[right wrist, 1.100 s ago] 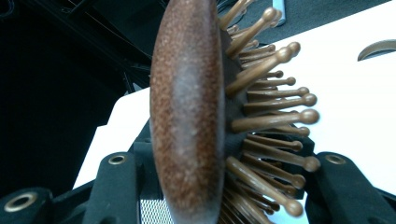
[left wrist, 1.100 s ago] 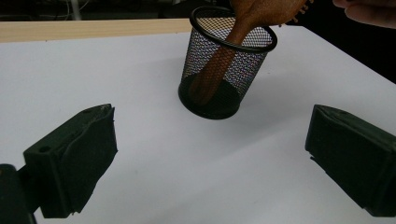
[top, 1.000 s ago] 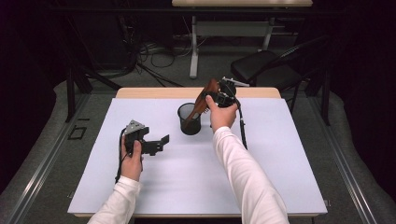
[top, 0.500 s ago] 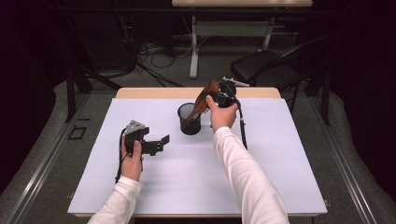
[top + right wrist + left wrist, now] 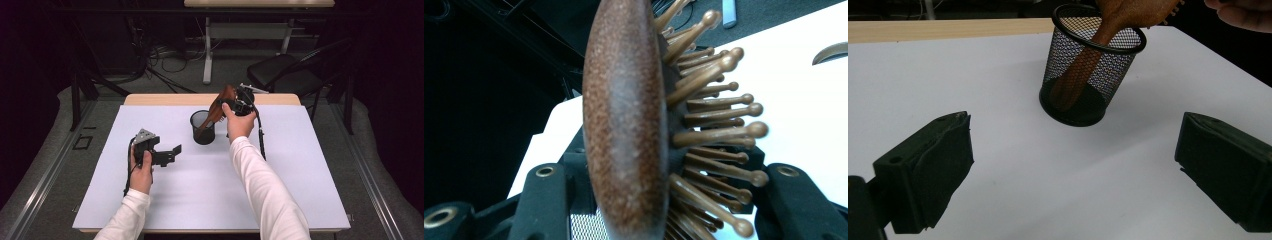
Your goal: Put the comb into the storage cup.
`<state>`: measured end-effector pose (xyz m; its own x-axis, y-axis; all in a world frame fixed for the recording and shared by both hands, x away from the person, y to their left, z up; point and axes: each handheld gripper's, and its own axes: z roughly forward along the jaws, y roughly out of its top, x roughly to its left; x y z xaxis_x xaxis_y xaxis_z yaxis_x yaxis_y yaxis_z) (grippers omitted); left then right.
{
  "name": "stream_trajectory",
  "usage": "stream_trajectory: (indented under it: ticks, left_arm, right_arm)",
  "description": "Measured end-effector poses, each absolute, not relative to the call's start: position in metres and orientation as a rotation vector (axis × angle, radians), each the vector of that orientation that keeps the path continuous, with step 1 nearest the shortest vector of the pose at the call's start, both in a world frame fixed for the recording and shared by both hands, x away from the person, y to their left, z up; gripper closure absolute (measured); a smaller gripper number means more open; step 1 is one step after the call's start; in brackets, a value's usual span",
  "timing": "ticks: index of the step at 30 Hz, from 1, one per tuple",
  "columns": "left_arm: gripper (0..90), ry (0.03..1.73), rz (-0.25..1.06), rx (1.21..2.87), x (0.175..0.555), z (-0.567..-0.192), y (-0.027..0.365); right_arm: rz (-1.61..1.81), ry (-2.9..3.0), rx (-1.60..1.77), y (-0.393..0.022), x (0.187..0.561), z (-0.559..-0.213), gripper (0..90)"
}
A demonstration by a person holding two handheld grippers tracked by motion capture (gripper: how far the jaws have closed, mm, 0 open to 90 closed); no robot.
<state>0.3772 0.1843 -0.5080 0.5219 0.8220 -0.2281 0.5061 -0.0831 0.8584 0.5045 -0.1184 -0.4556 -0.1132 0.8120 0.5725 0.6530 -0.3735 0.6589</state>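
A wooden hairbrush [image 5: 216, 111] leans in a black mesh cup [image 5: 202, 129] at the back middle of the white table, handle down inside the cup. My right gripper [image 5: 234, 102] holds the brush head above the cup's right rim. In the right gripper view the brush head [image 5: 624, 125] stands between the jaws with its bristles toward the right jaw; the jaws have just been opening slightly but still touch it. My left gripper [image 5: 172, 151] rests open and bare on the table, left of the cup. The left gripper view looks at the cup [image 5: 1090, 65] with the brush handle [image 5: 1075, 80] inside.
The white table top [image 5: 300, 175] has a wooden strip [image 5: 165, 99] along its far edge. A black chair [image 5: 285, 75] and floor cables [image 5: 160, 60] lie beyond the table. The right hand [image 5: 1243, 12] shows at the top right of the left gripper view.
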Motion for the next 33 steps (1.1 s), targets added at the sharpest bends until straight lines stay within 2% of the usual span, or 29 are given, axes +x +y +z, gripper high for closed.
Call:
stream_trajectory:
  ticks: [33]
  left_arm:
    - [2.3, 1.124, 0.386, 1.744, 0.378, -0.509, 0.184]
  right_arm:
    - [1.561, 1.712, 1.951, -0.129, 0.503, -0.461, 44.0]
